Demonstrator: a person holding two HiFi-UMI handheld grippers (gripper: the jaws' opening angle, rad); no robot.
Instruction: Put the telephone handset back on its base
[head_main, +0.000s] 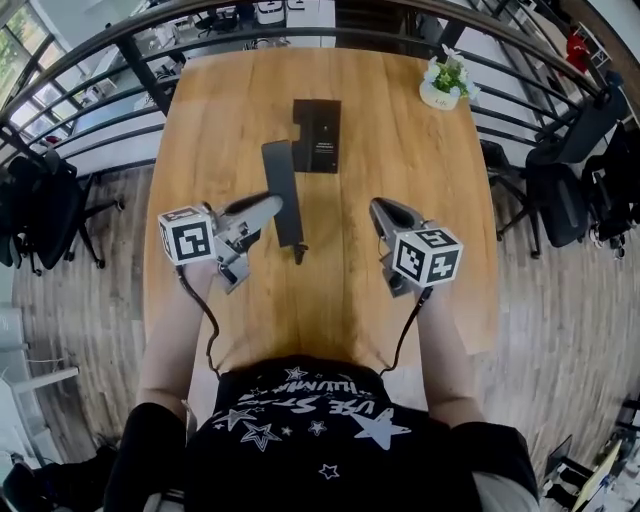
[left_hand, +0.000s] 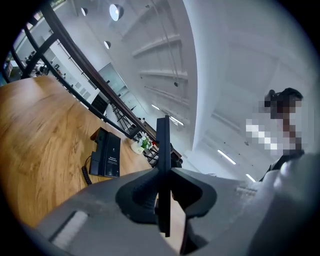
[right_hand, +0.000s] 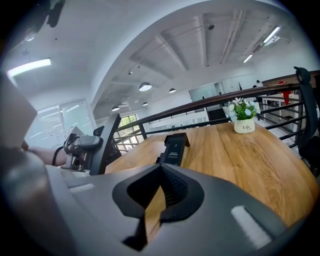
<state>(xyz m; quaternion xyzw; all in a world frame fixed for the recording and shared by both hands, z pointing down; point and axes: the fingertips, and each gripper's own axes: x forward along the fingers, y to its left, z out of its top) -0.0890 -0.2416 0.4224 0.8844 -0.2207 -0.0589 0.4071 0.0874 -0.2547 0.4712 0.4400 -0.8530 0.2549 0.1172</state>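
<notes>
The black telephone handset hangs over the middle of the wooden table, lengthwise towards the far edge. My left gripper is shut on its left side. In the left gripper view the handset stands edge-on between the jaws of the left gripper. The black base lies flat just beyond the handset's far end. It shows as the base with a coiled cord beside it. My right gripper hovers to the handset's right, shut and empty; the right gripper holds nothing.
A small white pot with a green plant stands at the table's far right corner. A dark metal railing curves around the far side. Office chairs stand on the right, and another chair on the left.
</notes>
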